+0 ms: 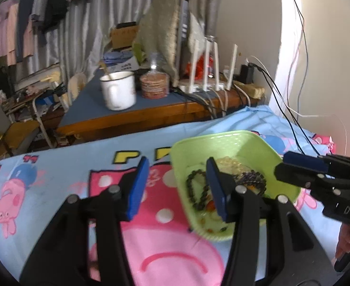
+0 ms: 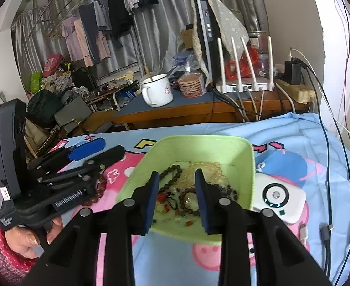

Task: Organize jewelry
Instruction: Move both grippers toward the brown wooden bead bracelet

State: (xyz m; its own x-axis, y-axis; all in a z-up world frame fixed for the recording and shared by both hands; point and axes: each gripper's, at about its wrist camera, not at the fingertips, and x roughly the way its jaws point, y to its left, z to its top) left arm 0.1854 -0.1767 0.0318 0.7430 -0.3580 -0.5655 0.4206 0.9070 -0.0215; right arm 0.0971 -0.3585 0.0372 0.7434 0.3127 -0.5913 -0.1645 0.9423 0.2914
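The beads (image 2: 194, 188) lay heaped in the green tray (image 2: 244, 166) on the bed. The right tool (image 2: 177, 197), fingers apart, hung directly over them; the left tool (image 1: 177, 188), also apart, straddled the tray's left rim.

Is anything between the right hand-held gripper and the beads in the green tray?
Nothing visible. The right hand-held gripper is open just above the green tray, with the beads directly ahead. The left hand-held gripper is off to the side.
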